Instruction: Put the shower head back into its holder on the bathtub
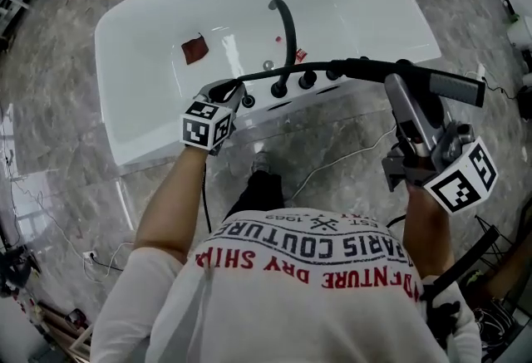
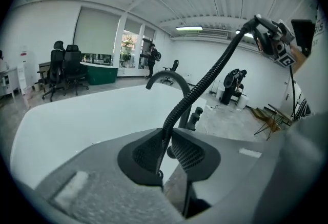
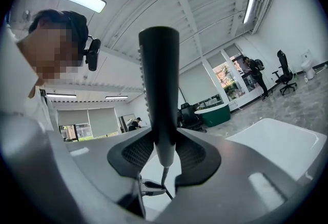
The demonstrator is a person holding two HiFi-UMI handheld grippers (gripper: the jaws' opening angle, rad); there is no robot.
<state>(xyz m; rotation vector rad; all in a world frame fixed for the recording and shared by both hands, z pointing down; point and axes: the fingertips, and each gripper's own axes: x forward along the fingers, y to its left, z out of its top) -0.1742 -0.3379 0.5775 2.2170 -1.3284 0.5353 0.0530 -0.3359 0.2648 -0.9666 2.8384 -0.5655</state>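
A white bathtub (image 1: 150,129) fills the upper head view, with a black curved spout (image 1: 284,21) and black knobs (image 1: 293,85) on its near rim. My left gripper (image 1: 236,92) is shut on the black ribbed hose (image 1: 287,69) just above the rim's left end. In the left gripper view the hose (image 2: 205,80) rises from between the pads toward the right. My right gripper (image 1: 397,85) is shut on the dark shower head (image 1: 440,85), held off the tub's right corner. In the right gripper view the shower head (image 3: 159,79) stands upright between the pads. I cannot make out the holder.
A red cloth (image 1: 194,48) lies inside the tub. A thin cable (image 1: 341,160) runs over the marble floor beside the person's shoe (image 1: 260,162). Office chairs (image 2: 65,70) and a green counter stand beyond the tub.
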